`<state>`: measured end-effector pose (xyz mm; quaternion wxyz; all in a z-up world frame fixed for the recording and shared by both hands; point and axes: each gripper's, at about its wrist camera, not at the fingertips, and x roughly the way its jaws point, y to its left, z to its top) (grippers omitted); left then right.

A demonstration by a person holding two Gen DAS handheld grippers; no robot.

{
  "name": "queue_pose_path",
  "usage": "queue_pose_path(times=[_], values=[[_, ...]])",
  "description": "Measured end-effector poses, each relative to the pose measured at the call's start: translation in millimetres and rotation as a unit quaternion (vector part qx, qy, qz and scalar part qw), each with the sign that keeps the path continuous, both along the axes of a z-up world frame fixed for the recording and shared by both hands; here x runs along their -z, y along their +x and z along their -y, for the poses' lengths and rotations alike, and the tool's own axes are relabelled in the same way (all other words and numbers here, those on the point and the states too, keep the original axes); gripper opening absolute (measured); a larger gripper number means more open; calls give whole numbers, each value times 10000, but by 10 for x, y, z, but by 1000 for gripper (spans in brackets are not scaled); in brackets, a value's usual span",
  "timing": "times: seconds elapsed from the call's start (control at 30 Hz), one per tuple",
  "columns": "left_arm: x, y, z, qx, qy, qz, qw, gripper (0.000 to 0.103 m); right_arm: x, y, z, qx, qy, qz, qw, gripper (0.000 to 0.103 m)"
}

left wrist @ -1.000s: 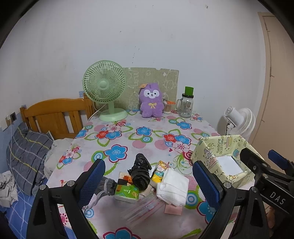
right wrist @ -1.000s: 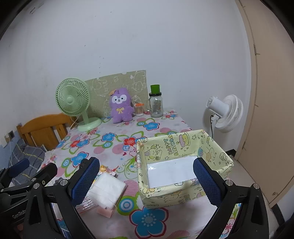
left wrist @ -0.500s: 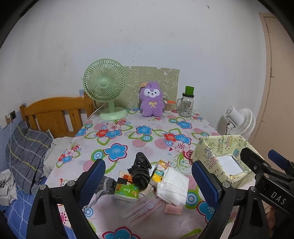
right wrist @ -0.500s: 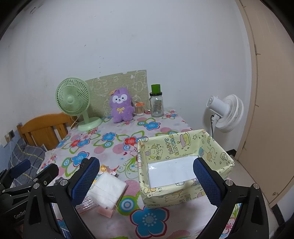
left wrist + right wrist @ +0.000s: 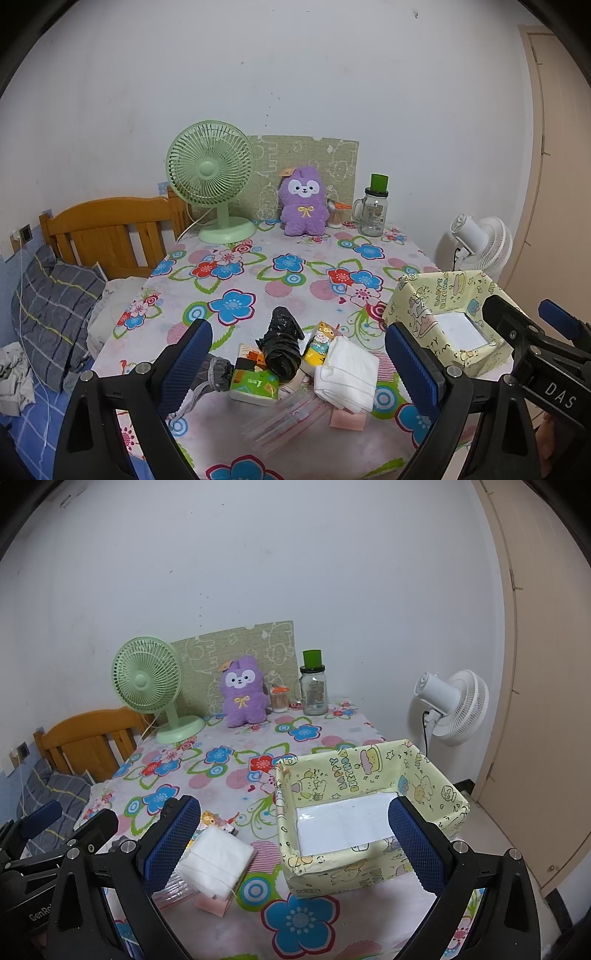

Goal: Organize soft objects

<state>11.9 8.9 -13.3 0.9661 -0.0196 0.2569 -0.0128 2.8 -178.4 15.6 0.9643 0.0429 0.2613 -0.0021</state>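
While both claws hang spread wide with nothing between their blue pads, the left gripper (image 5: 299,365) faces a heap near the floral tablecloth's (image 5: 258,269) front edge: folded white cloth (image 5: 347,373), crumpled black plastic bag (image 5: 282,347), green tissue pack (image 5: 255,382). The right gripper (image 5: 295,842) faces the yellow cartoon-print fabric box (image 5: 369,771) at the front right corner.

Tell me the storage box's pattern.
Pale yellow box with cartoon animals and "Happy Birthday" lettering; clearest in right wrist view.
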Motion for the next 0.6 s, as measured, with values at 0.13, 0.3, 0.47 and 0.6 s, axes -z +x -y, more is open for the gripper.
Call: queue_pose_path(times=[0.13, 0.3, 0.47, 0.6], values=[[-8, 2, -4, -2, 16, 12, 10000, 95, -1, 3, 0, 6, 1, -1, 10000, 103], [-21, -3, -17, -5, 53, 37, 10000, 95, -9, -10, 5, 14, 8, 13, 10000, 103], [-22, -4, -12, -9, 56, 44, 10000, 95, -19, -14, 3, 10, 10, 12, 10000, 103], [-25, -9, -13, -14, 62, 47, 10000, 95, -28, -23, -2, 3, 7, 15, 10000, 103]])
